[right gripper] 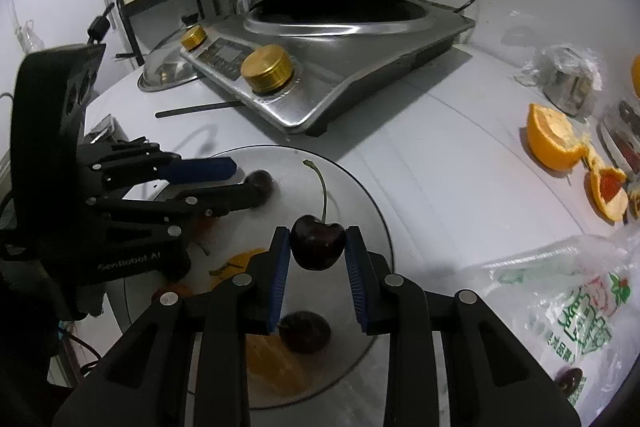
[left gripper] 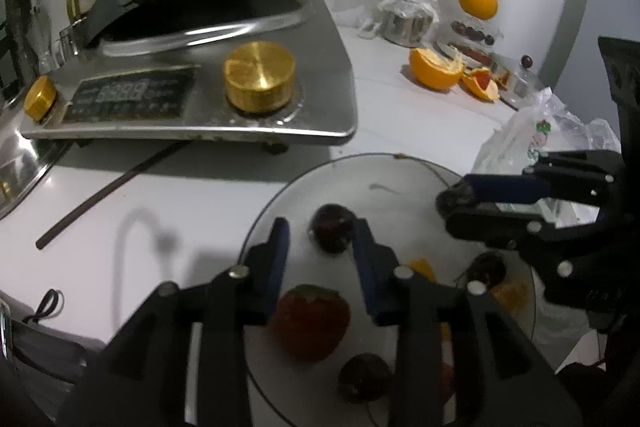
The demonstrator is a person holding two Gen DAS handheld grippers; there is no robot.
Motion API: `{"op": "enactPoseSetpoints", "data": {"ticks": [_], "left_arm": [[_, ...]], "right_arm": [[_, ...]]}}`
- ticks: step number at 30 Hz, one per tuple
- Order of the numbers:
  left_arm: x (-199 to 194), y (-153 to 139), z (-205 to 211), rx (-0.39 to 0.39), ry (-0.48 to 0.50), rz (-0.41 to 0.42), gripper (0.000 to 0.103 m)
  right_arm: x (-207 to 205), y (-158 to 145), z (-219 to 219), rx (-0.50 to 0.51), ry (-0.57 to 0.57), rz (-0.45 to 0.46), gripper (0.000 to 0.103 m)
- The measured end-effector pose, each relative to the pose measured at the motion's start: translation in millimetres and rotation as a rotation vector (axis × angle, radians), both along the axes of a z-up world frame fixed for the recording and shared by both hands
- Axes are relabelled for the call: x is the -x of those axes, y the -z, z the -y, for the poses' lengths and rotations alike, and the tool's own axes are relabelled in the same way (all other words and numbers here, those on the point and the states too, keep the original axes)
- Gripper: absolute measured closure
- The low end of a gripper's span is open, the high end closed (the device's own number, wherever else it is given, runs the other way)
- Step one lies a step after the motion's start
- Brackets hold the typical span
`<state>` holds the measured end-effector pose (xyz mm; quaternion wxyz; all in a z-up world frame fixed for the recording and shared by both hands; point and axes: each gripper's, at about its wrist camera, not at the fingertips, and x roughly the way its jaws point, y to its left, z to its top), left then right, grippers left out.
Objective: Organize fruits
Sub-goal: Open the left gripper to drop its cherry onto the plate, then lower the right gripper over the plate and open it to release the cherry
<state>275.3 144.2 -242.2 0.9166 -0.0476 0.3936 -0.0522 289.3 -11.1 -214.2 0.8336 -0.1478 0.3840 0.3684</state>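
Left wrist view
Left claw (left gripper: pixel 320 239): jaws stand apart with nothing pinched; a loose cherry (left gripper: pixel 332 233) lies on the glass plate (left gripper: pixel 280 195) near the right finger, seemingly not gripped.
Plate contents: a strawberry (left gripper: pixel 312 321) below the claw, another dark cherry (left gripper: pixel 362 377) lower down, a third by the right rim (left gripper: pixel 486 269), and orange pieces (left gripper: pixel 424 269) partly hidden by the fingers.
Right claw (left gripper: pixel 450 201): reaches in over the plate's right edge; from here its tips look close together on something dark.
Handling, strawberry: my judgement is soft and easily bruised; take it by the broad shoulders, lightly.
Far tabletop (left gripper: pixel 400 123): a whole orange (left gripper: pixel 478 1), peeled orange halves (left gripper: pixel 436 69), a metal tin in plastic wrap (left gripper: pixel 406 21).

Right wrist view
Right claw (right gripper: pixel 318 247): closed on a held cherry (right gripper: pixel 318 247), pads pressing its two cheeks, the stem (right gripper: pixel 322 187) rising free above the plate (right gripper: pixel 360 195).
Handling, cherry: small, light, smooth-skinned, likely to slip or split if squeezed; a grip across the widest part, as here, seems safest.
Plate contents: a cherry under the claw (right gripper: pixel 306 331), an orange slice (right gripper: pixel 268 359), one cherry beside the left claw (right gripper: pixel 240 183).
Plastic bag (right gripper: pixel 568 307): lying at right on the tabletop, with one dark cherry (right gripper: pixel 570 381) in or under it.
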Motion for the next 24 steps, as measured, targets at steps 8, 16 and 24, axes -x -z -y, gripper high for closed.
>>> {"op": "enactPoseSetpoints", "data": {"ticks": [8,16,24], "left_arm": [[17,-10,-13,0.030,-0.023,0.038,0.067],[35,-15,-32,0.048,-0.062,0.061,0.066],[53,-19,-45,0.070,-0.090,0.088,0.043]], "right_arm": [[-2,5,-23,0.023,-0.025,-0.013,0.073],[6,4,-49,0.028,-0.061,-0.012,0.073],[14,11,-63,0.065,-0.070,-0.020,0.073]]}}
